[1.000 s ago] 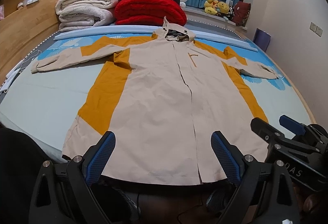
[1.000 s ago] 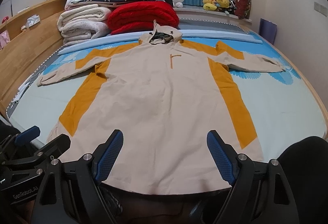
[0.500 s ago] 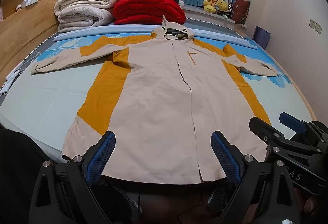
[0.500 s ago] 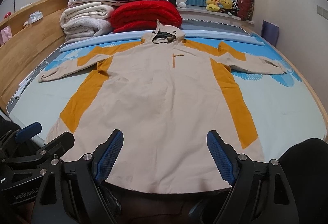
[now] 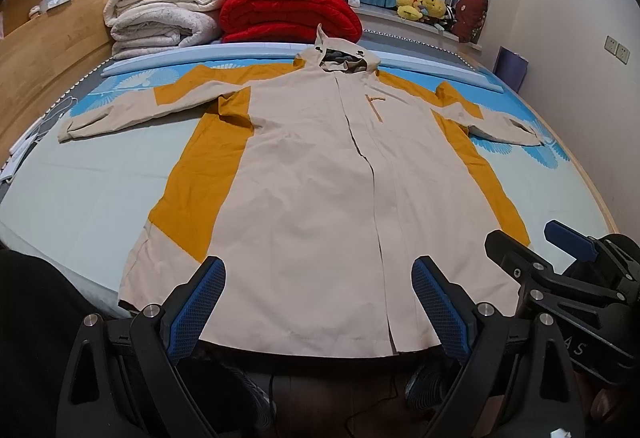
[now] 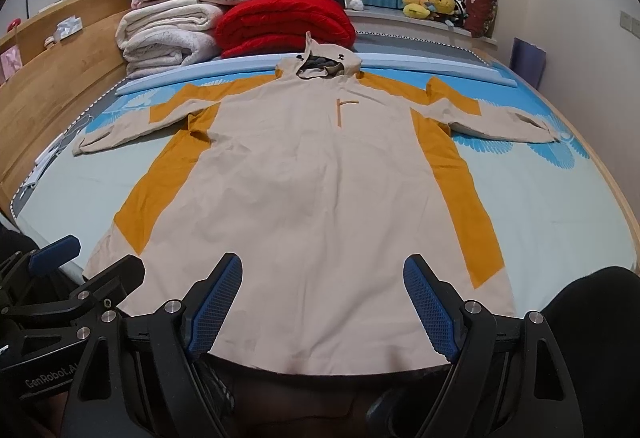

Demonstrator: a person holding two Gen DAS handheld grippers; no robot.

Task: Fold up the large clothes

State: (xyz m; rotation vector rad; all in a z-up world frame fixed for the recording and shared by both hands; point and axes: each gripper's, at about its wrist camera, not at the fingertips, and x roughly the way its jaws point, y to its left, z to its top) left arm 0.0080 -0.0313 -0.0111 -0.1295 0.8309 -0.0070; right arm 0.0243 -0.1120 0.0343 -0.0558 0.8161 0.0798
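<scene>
A large beige hooded jacket with mustard-yellow side panels lies flat, front up, on the bed, sleeves spread out to both sides and hood at the far end. It also shows in the right wrist view. My left gripper is open and empty, held just above the jacket's hem. My right gripper is open and empty over the hem too. The right gripper shows at the right edge of the left wrist view; the left gripper shows at the left edge of the right wrist view.
The bed has a light blue sheet and a wooden headboard on the left. Folded cream blankets and a red blanket are stacked at the far end. Plush toys sit on the sill by the blue curtains.
Both grippers have shifted slightly forward and up over the hem. The jacket has not moved. Both grippers stay open.
</scene>
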